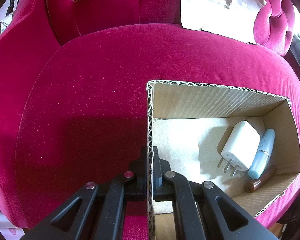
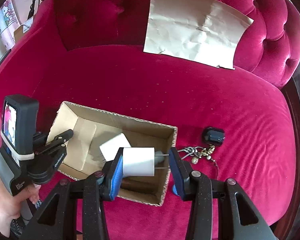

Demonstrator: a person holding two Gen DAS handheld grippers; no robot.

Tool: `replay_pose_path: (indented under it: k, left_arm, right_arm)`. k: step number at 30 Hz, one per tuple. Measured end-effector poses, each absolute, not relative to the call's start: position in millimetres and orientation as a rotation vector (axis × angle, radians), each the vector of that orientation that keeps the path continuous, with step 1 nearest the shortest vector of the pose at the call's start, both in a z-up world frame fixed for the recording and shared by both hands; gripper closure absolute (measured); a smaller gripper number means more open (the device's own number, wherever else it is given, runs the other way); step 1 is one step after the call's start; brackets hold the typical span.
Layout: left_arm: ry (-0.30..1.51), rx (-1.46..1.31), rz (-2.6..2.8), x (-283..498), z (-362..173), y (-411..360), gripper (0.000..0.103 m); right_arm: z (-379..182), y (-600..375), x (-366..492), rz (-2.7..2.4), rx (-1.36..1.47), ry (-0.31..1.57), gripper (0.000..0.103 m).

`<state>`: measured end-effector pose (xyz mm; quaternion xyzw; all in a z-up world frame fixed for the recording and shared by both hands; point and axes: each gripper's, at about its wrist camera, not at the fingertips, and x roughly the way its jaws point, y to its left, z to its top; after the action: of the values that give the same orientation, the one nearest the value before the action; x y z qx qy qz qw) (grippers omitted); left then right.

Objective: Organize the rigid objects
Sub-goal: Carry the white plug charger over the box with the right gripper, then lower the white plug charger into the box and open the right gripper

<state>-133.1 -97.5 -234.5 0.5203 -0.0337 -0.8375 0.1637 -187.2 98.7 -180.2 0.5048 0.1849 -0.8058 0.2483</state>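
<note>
An open cardboard box [image 1: 210, 102] sits on the red velvet sofa seat. My left gripper [image 1: 150, 152] is shut on its left wall, one finger inside and one outside. Inside lie a white charger [image 1: 241, 145], a pale blue tube [image 1: 261, 154] and a brown cylinder [image 1: 260, 182]. In the right wrist view my right gripper [image 2: 147, 160] hangs over the box [image 2: 118, 118], shut on a second white plug adapter [image 2: 138, 161]; its prongs touch the right finger. The left gripper [image 2: 70, 133] shows at the box's left edge, held by a hand [image 2: 10, 204].
A bunch of keys [image 2: 198, 152] with a black fob [image 2: 214, 136] lies on the seat just right of the box. A crumpled paper bag [image 2: 194, 28] leans against the sofa back. The tufted arm [image 2: 274, 40] curves round on the right.
</note>
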Motion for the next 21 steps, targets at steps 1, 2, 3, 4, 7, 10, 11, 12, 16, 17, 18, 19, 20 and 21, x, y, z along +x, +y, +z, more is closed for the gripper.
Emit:
replay_pose_path:
  k: [1,2,3,4,7,10,11,12,16,17,18,19,20,21]
  left_arm:
    - [-0.096,1.484,-2.387,-133,-235,-98,0.101]
    - [-0.094,1.483,-2.388,-133,-234,-98,0.101]
    - [-0.094,1.483,-2.388,-133,-234,-98,0.101]
    - [-0.095,1.483,-2.388,-134,-234,-97,0.101]
    - [-0.094,1.481,-2.386,-134,-234,-97,0.1]
    - [-0.095,1.481,-2.386,-134,-234,-97,0.101]
    - [-0.095,1.481,-2.386,-134,-234,-97,0.1]
    - [-0.094,1.48,-2.386,-134,-234,-97,0.1]
    - [-0.096,1.48,-2.385,-135,-233,-98,0.1]
    - [-0.097,1.48,-2.384,-136,-233,-98,0.1]
    - [-0.098,1.48,-2.384,-136,-233,-98,0.1]
    - [-0.099,1.479,-2.384,-137,-233,-98,0.1]
    - [-0.099,1.48,-2.384,-137,-233,-98,0.1]
    - [-0.099,1.479,-2.384,-137,-233,-99,0.1]
  right_arm:
    - [-182,96,-186,-2.19,1.376,0.502,0.057]
    - [-183,94,-186,-2.188,1.374,0.499,0.057]
    - [-185,92,-185,-2.187,1.373,0.499,0.057]
    - [-187,90,-184,-2.184,1.373,0.497,0.057]
    - [-192,84,-183,-2.174,1.379,0.49,0.057]
    - [-198,80,-182,-2.167,1.379,0.488,0.057]
    - [-200,79,-182,-2.166,1.382,0.486,0.057]
    - [-201,78,-182,-2.167,1.383,0.484,0.057]
    - [-208,75,-183,-2.165,1.397,0.457,0.057]
    - [-210,74,-184,-2.165,1.397,0.452,0.057]
    - [-211,73,-184,-2.162,1.398,0.444,0.057]
    - [-212,71,-184,-2.159,1.399,0.438,0.056]
    - [-214,70,-185,-2.16,1.398,0.44,0.056]
    - [-216,69,-185,-2.162,1.4,0.442,0.056]
